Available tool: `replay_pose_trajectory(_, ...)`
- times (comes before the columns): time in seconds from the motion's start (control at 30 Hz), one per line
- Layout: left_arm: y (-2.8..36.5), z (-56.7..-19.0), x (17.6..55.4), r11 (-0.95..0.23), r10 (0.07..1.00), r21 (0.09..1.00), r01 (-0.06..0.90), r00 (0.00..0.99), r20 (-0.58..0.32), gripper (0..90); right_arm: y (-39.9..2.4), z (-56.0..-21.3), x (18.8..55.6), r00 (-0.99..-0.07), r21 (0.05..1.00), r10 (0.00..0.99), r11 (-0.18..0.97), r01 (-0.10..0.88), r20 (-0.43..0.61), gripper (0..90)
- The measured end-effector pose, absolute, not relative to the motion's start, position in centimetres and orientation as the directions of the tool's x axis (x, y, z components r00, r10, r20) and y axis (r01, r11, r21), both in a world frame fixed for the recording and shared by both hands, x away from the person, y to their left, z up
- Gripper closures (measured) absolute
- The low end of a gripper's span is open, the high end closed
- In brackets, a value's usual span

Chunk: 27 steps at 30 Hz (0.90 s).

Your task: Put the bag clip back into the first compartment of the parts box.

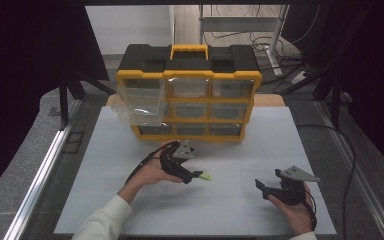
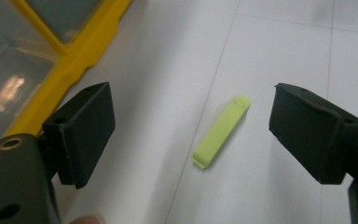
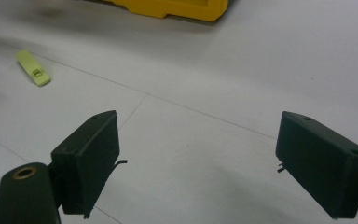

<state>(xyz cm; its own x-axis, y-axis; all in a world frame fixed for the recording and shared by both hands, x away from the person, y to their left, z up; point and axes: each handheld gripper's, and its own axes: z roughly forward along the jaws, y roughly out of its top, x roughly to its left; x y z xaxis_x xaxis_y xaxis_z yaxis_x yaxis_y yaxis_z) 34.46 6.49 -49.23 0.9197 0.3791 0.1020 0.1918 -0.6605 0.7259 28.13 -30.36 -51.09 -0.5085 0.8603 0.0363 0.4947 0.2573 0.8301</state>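
Left gripper view: green clip (image 2: 222, 131) lay flat on table (image 2: 270, 56), centre frame, between wide-spread jaws of left gripper (image 2: 191, 128), untouched.

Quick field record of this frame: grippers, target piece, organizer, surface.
left gripper: open, jaws either side of the piece, not touching it
right gripper: open, holds nothing, apart from the piece
target: small flat lime-green plastic clip, lying on the table
organizer: yellow-and-black plastic drawer cabinet with clear drawers, upper-left drawer pulled out
surface: white tiled tabletop
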Motion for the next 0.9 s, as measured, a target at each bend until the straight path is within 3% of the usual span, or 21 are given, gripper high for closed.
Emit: replay_pose_trajectory(0.9, 3.6, -51.6, 35.0, -0.719, 0.317, 0.667, 0.195, 0.946, 0.065, 20.4, -30.5, -51.1, 28.1, -0.505, 0.830, 0.863, 0.259, 0.494, 0.031, 13.7)
